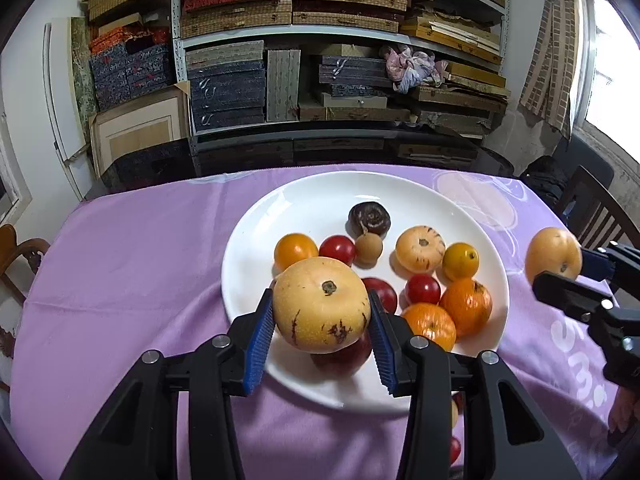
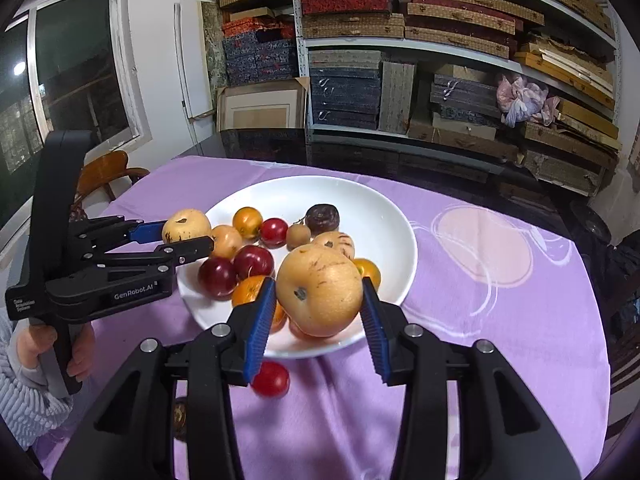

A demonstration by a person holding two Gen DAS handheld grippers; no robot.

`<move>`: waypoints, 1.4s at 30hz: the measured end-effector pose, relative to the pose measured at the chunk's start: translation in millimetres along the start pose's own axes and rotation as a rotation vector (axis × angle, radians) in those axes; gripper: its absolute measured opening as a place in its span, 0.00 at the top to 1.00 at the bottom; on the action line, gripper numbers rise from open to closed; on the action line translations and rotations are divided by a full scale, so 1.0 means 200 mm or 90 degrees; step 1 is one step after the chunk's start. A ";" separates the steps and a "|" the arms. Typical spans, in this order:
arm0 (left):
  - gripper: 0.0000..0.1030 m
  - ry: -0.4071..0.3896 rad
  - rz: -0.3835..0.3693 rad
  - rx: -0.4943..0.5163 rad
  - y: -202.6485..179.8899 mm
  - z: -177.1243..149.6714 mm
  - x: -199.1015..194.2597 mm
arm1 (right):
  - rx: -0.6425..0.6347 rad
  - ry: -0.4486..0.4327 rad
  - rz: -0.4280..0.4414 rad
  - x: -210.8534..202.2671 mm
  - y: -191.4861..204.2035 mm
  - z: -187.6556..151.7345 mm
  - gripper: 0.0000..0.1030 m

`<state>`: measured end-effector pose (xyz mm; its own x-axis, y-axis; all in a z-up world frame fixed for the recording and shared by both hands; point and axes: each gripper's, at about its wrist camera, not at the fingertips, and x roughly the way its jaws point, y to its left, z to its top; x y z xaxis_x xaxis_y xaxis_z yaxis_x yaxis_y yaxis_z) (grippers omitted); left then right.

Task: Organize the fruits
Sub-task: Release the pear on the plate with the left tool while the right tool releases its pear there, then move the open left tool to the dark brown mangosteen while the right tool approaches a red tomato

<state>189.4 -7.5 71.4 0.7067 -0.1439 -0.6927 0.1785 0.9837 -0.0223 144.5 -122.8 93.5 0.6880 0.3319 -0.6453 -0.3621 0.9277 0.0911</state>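
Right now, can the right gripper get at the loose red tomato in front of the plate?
Probably not: the right gripper is shut on a yellow pear. The red tomato lies unobstructed on the cloth just below its fingers.

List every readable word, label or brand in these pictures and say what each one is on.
"GenRobot.AI": on the side of the left gripper, seen from the right wrist.
Small white print on the same gripper's rear corner: too small to read.
White characters printed on the purple tablecloth: distorted and cut off, not readable.
No text shows on the fruits or the plate.
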 end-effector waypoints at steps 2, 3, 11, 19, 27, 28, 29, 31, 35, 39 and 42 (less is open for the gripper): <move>0.56 0.009 -0.007 -0.005 -0.01 0.04 0.06 | 0.001 0.015 0.001 0.10 0.00 0.06 0.60; 0.56 0.013 -0.007 -0.004 -0.01 0.06 0.08 | -0.002 0.023 0.000 0.16 0.01 0.09 0.60; 0.48 0.032 -0.003 -0.029 0.06 0.10 0.22 | -0.009 0.038 0.015 0.44 0.06 0.15 0.56; 0.37 0.006 -0.015 -0.059 0.15 -0.02 -0.02 | 0.054 -0.017 0.014 0.12 -0.12 0.04 0.26; 0.12 0.018 -0.017 0.003 -0.04 -0.42 -0.32 | 0.115 -0.056 0.012 -0.18 -0.21 -0.40 0.06; 0.10 0.013 -0.014 0.013 -0.08 -0.46 -0.35 | 0.123 -0.049 0.008 -0.18 -0.22 -0.43 0.06; 0.08 0.008 -0.010 0.023 -0.12 -0.49 -0.37 | 0.129 -0.037 0.007 -0.17 -0.24 -0.44 0.06; 0.06 0.005 0.002 0.046 -0.21 -0.53 -0.39 | 0.141 -0.044 0.011 -0.18 -0.26 -0.45 0.06; 0.06 0.011 0.019 0.088 -0.34 -0.56 -0.35 | 0.156 -0.056 0.010 -0.21 -0.31 -0.45 0.06; 0.06 0.018 0.038 0.125 -0.41 -0.58 -0.30 | 0.169 -0.064 0.018 -0.24 -0.33 -0.44 0.06; 0.06 0.024 0.056 0.146 -0.42 -0.60 -0.27 | 0.166 -0.063 0.021 -0.24 -0.32 -0.44 0.06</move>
<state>54.0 -70.2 23.1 0.7014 -0.0513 -0.7109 0.2718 0.9413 0.2003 79.8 -213.6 52.6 0.7409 0.3664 -0.5628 -0.2203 0.9243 0.3118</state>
